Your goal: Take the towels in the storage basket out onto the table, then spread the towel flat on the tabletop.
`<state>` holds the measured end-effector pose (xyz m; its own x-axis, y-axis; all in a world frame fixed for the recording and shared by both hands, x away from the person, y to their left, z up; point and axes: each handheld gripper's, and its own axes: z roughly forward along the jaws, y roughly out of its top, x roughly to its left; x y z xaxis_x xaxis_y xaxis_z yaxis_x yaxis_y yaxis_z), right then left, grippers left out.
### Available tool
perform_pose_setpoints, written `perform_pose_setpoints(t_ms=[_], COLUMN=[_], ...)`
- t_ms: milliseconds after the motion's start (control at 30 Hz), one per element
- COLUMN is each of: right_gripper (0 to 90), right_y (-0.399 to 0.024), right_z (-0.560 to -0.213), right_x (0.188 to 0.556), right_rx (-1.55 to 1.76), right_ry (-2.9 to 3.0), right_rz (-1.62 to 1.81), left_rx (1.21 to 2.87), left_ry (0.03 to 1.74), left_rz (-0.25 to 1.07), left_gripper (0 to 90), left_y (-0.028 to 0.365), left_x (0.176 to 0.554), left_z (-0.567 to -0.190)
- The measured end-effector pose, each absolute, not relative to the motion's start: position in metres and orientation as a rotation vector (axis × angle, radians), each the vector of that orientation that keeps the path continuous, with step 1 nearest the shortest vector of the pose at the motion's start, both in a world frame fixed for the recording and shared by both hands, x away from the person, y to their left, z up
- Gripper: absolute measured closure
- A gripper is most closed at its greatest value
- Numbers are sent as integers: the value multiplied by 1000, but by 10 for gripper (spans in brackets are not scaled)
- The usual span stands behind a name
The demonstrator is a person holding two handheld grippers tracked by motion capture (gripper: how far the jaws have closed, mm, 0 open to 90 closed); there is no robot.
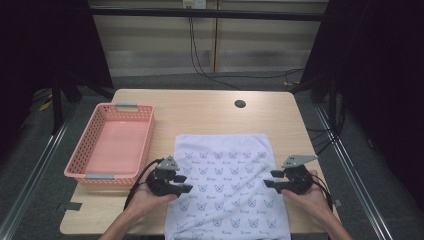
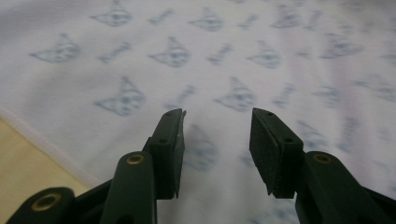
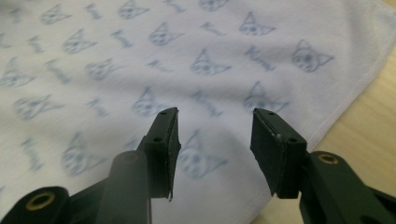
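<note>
a white cloth (image 1: 227,187) printed with small blue cat faces lay flat on the worktop (image 1: 200,112), its near edge hanging over the front. the left tongs (image 1: 181,184) hovered over its left edge, jaws spread with nothing between them. the right tongs (image 1: 272,179) hung over the right edge, also spread and empty. a pink basket (image 1: 90,150) stood to the left, just beside the cloth.

Towel (image 1: 227,187): near edge cut off by high view's bottom border, past table (image 1: 200,112) front. Script between printed cat faces too blurred to read in gripper views.
</note>
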<state>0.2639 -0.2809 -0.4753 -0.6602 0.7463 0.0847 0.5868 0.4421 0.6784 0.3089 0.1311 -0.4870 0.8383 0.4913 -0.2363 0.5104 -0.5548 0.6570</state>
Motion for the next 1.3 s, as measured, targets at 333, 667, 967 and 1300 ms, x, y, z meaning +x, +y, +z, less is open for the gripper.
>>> perform_pose_setpoints(t_ms=[333,667,967,1300], right_gripper=[748,870,845,580], right_y=[-276,-297,-297,-306], right_z=[-494,-493,-488,-469], right_x=[285,243,206,247], right_rx=[1136,1177,1150,1183], right_ry=[2466,2503,2603,2423], right_rz=[898,950,947,1053], left_rx=[2296,2318,2342,2185], left_ry=[705,649,623,740], left_rz=[114,59,-65,39], left_gripper=[756,868,815,549], left_y=[130,133,141,131], left_x=[305,275,246,307], left_z=[-495,-493,-489,-467])
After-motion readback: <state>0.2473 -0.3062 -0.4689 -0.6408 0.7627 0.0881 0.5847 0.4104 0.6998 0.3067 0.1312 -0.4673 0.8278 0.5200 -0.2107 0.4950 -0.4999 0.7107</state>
